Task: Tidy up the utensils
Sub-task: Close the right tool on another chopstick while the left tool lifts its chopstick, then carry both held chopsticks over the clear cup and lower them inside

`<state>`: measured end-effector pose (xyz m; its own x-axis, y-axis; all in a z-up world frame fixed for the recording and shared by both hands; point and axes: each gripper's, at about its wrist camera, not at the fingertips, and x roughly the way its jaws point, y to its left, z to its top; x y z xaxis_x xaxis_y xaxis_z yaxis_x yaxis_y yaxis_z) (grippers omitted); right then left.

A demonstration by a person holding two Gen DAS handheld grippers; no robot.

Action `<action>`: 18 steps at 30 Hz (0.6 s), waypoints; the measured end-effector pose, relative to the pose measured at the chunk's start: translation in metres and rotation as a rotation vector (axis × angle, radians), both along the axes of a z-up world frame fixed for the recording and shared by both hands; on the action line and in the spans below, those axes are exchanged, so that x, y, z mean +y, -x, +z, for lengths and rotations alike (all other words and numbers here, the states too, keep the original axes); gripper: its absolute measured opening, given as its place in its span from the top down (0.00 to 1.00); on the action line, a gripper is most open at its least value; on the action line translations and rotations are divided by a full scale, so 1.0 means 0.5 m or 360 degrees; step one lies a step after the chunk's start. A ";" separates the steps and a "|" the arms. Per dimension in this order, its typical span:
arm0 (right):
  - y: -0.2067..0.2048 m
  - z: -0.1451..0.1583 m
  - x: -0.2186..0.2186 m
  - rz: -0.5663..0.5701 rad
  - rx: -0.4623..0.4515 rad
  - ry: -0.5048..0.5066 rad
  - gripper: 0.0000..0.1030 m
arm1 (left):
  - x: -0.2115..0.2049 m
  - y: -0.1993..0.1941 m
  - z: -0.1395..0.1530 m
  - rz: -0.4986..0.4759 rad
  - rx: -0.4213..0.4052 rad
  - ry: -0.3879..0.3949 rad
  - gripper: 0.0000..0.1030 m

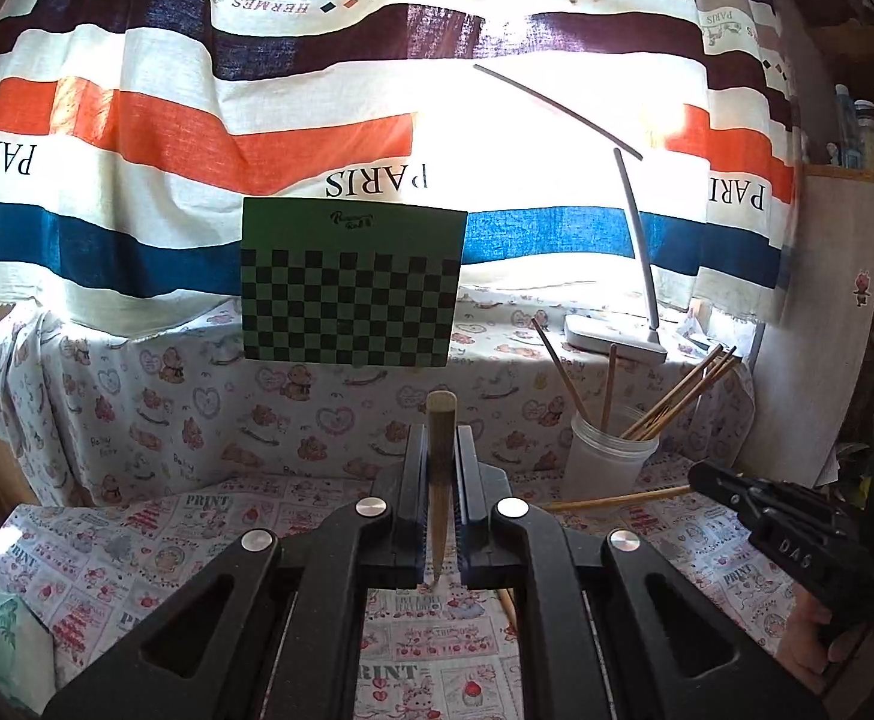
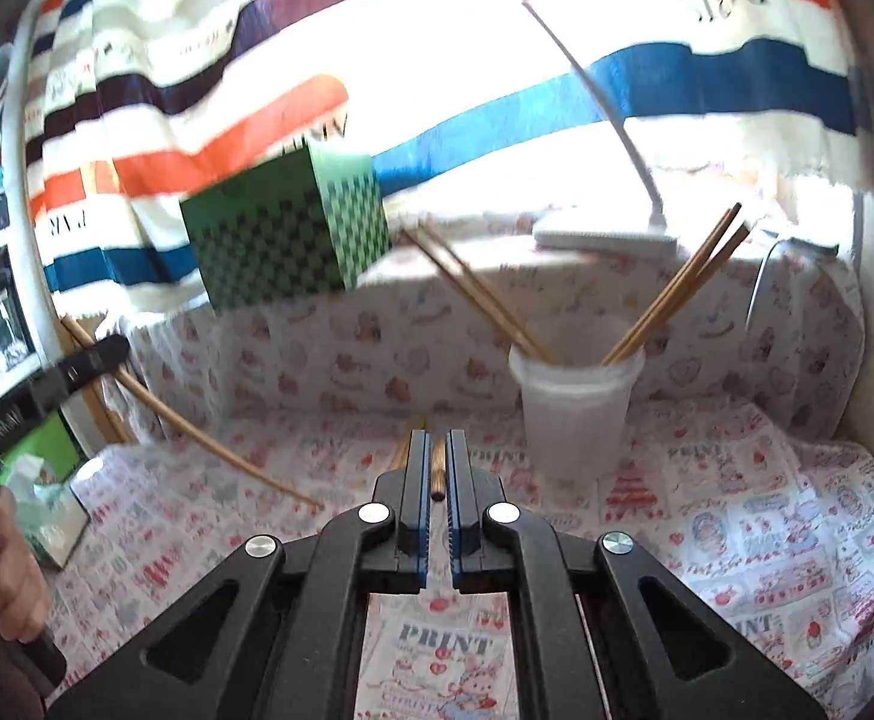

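Holding one wooden chopstick (image 1: 440,468) upright between its closed jaws, our left gripper (image 1: 440,450) is facing the checkered green box (image 1: 350,285). At two o'clock a translucent plastic cup (image 1: 607,456) is carrying more chopsticks (image 1: 682,390), beside the white desk lamp (image 1: 616,336).

Through the right wrist camera, our right gripper (image 2: 437,456) is clamping another chopstick (image 2: 437,471), with the cup (image 2: 574,414) at one o'clock on the printed tablecloth (image 2: 766,516).

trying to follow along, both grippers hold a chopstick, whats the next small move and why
Probably carry the right gripper with its chopstick toward the cup: it is shut on the stick, and the cup ahead already holds several chopsticks.
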<state>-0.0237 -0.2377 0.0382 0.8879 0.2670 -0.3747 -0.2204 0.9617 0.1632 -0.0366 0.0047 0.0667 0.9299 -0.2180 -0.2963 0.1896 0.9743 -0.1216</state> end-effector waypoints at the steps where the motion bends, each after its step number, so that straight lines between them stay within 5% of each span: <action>1: 0.012 0.012 -0.008 -0.0009 -0.0074 -0.0019 0.95 | 0.000 0.002 0.001 -0.0003 -0.0009 0.0004 0.94; 5: 0.045 0.053 -0.033 -0.0014 -0.0230 -0.0069 0.95 | 0.000 0.010 0.007 -0.0006 -0.0043 -0.0012 0.94; 10: 0.072 0.076 -0.047 0.0076 -0.0243 -0.0166 0.95 | 0.007 0.039 0.031 0.0030 -0.0182 -0.0132 0.94; 18: 0.092 0.086 -0.038 0.0079 -0.0307 -0.0082 0.95 | -0.002 0.019 0.020 0.0005 -0.0067 -0.0137 0.94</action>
